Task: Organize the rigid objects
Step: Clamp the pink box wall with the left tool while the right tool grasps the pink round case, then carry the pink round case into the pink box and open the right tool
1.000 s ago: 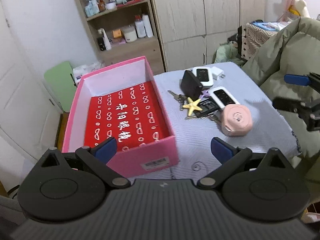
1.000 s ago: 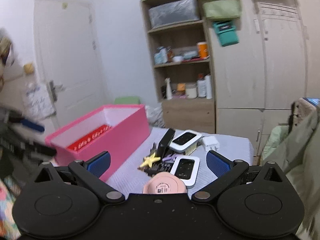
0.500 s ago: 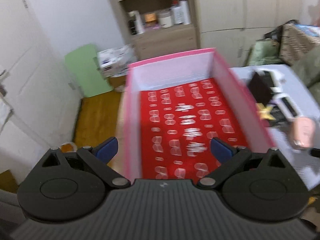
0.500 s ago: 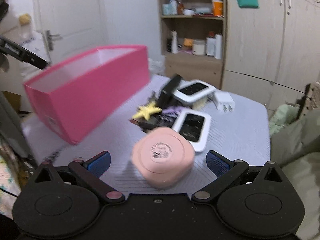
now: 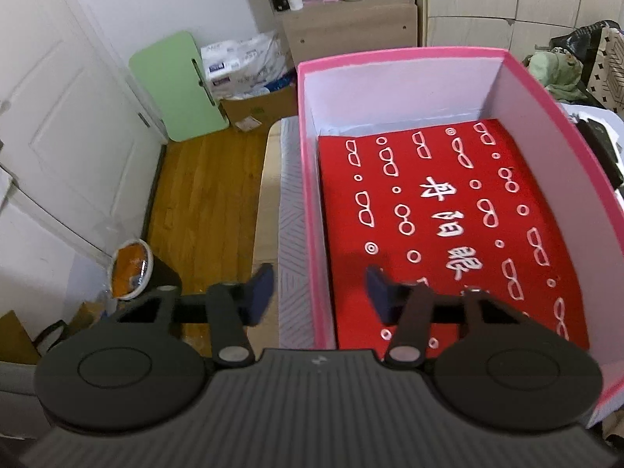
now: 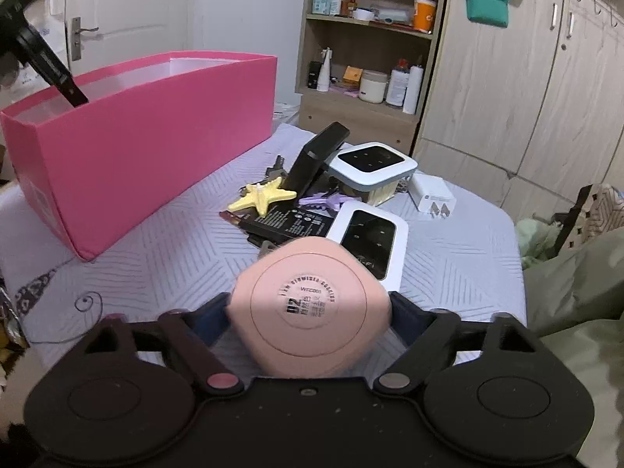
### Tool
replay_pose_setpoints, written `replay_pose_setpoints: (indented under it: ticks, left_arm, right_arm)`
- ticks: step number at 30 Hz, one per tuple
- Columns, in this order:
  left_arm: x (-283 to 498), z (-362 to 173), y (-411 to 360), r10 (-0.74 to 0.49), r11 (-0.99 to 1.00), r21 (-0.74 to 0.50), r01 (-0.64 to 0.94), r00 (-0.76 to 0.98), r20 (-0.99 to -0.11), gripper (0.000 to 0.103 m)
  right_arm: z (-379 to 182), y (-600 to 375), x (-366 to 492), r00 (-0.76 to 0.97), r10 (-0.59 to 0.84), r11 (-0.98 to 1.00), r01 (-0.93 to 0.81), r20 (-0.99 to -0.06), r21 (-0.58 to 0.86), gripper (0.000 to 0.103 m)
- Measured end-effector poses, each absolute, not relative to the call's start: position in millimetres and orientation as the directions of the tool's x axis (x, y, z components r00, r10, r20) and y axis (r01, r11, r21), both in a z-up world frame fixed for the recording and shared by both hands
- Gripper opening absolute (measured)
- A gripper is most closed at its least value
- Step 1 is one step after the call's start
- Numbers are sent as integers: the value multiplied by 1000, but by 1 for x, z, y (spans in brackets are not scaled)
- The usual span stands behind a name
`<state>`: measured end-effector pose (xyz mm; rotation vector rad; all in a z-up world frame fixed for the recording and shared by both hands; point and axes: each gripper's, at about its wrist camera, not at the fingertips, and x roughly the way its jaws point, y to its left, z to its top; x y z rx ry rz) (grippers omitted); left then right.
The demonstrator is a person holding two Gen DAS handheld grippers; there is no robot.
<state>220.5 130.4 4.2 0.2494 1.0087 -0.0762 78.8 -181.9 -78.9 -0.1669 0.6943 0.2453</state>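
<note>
L gripper (image 5: 318,296) has swung over to the pink box (image 5: 308,179) & its jaws are closing astride the near-left wall, pads not yet touching it. R gripper (image 6: 308,321) has dropped onto the pink case (image 6: 308,308) on the table (image 6: 163,257), jaws closing, pads about touching its sides; box steadied, case likely goes in first.

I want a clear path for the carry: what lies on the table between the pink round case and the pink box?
In the right wrist view, bare quilted cloth separates the pink round case from the pink box; the yellow starfish and clutter lie farther back.
</note>
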Motion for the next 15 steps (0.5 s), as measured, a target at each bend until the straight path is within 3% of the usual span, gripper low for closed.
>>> replay_pose_setpoints:
  ticks: [4,6,15]
  left_arm:
    - [232,-5,136,31,971,145,188,503,-864,10]
    - [234,-7,136,10,970,130,204,501,-865,5]
    - [222,-1,133,9,968,151,201,574,-819,5]
  right_arm:
    - [-75,-189,86,726,184,963,-268,-663,-25,86]
    - [-70,-193,89,726,193,966,-259,-660,-3,86]
    - [-23,-191,96,760,275,946,-324,-588,24,87]
